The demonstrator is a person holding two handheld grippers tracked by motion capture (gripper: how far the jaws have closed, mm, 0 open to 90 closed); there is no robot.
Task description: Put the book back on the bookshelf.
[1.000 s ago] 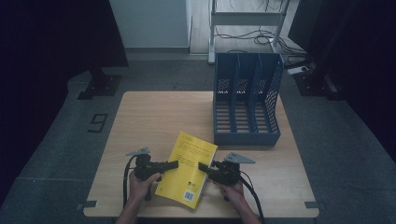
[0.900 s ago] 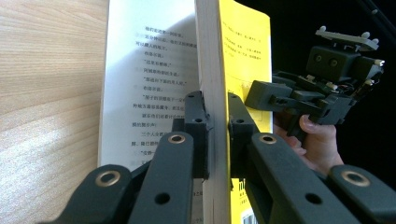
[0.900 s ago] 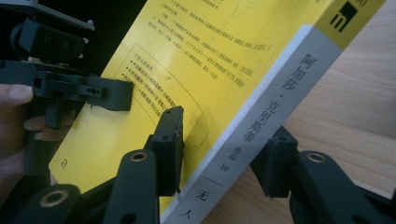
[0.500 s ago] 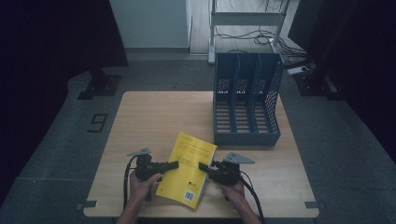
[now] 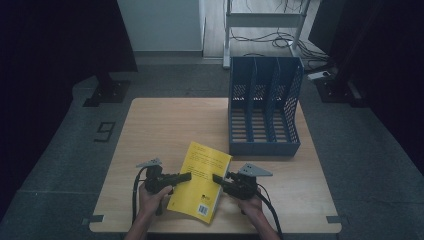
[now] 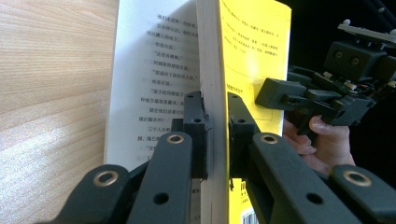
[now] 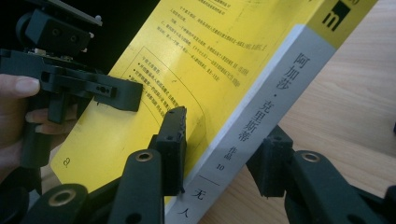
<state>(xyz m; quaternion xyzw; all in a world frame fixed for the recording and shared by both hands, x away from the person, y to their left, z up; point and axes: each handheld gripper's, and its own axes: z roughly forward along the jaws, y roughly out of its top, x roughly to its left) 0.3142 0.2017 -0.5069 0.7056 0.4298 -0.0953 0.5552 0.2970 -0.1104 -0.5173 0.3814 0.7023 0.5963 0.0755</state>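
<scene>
A yellow paperback (image 5: 200,180) is held just above the front of the table (image 5: 165,125), between my two grippers. My left gripper (image 5: 186,176) is shut on its page edge. In the left gripper view (image 6: 215,107) the pads clamp the page block and yellow cover (image 6: 252,46), while a loose white page (image 6: 154,70) hangs to the left. My right gripper (image 5: 217,178) straddles the spine. Its jaws (image 7: 225,126) have just been closing, with one pad on the yellow cover (image 7: 196,60) and the other under the white spine (image 7: 280,93). Each gripper view shows the other gripper, the right one (image 6: 299,95) and the left one (image 7: 112,93).
A blue three-slot file organiser (image 5: 262,105) stands at the back right of the table, its slots open toward me. Bare wood lies to the left and behind the book. The table's front edge is close under my hands.
</scene>
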